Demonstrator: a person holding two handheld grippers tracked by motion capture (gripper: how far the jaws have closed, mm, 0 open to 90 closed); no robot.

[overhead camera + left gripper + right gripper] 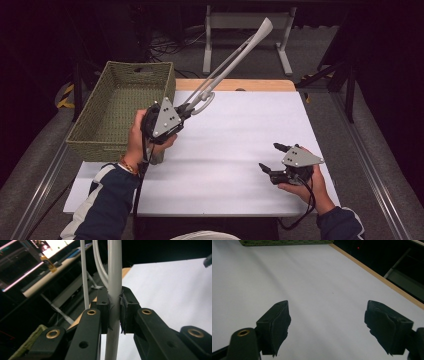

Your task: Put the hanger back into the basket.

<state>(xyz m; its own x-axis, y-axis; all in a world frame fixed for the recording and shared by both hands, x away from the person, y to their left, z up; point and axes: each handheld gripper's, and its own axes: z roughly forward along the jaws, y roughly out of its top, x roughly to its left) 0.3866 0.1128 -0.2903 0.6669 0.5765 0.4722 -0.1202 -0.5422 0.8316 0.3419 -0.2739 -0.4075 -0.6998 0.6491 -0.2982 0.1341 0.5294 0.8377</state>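
Black pads of the left claw (115,312) are clamped on a long pale grey shoehorn (235,60), held up slanting beside the woven basket (107,125). Right claw (272,157) sits spread wide over the white desk (240,150), holding nothing.

White worktop (225,150) with wooden far edge, grey carpeted floor (320,55), white metal stand (247,22) behind, dark unlit room

Count: 1 long pale grey plastic tongs (235,60), 1 olive-green woven rectangular basket (120,107), 1 white-topped desk (240,150) with a wooden edge, and 2 black two-jaw tools: left hand-held gripper (185,110), right hand-held gripper (272,157).
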